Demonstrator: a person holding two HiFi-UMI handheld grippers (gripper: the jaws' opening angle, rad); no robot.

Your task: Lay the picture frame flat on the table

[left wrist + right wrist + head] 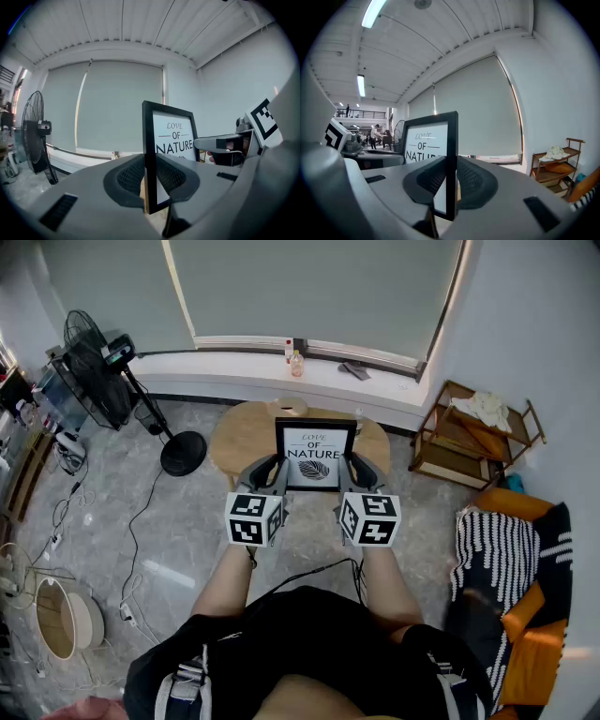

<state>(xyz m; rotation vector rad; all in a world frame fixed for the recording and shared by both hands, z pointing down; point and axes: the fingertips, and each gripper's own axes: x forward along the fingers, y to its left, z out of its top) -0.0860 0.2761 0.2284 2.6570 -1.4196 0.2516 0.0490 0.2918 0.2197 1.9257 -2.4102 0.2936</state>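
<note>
A black picture frame (315, 455) with a "Love of Nature" print stands upright over the round wooden table (239, 435). My left gripper (273, 472) is shut on its left edge and my right gripper (352, 472) is shut on its right edge. In the left gripper view the frame's edge (150, 154) runs straight up between the two dark pads of the left gripper (151, 182). The right gripper view has the frame's other edge (451, 154) pinched the same way by the right gripper (450, 182). Whether the frame's bottom touches the table is hidden.
A tape roll (289, 407) lies at the table's far edge. A standing fan (98, 367) is at the left and a low wooden shelf (473, 435) at the right. An orange armchair with a striped cushion (511, 563) stands near right. Bottles (296, 363) sit on the window sill.
</note>
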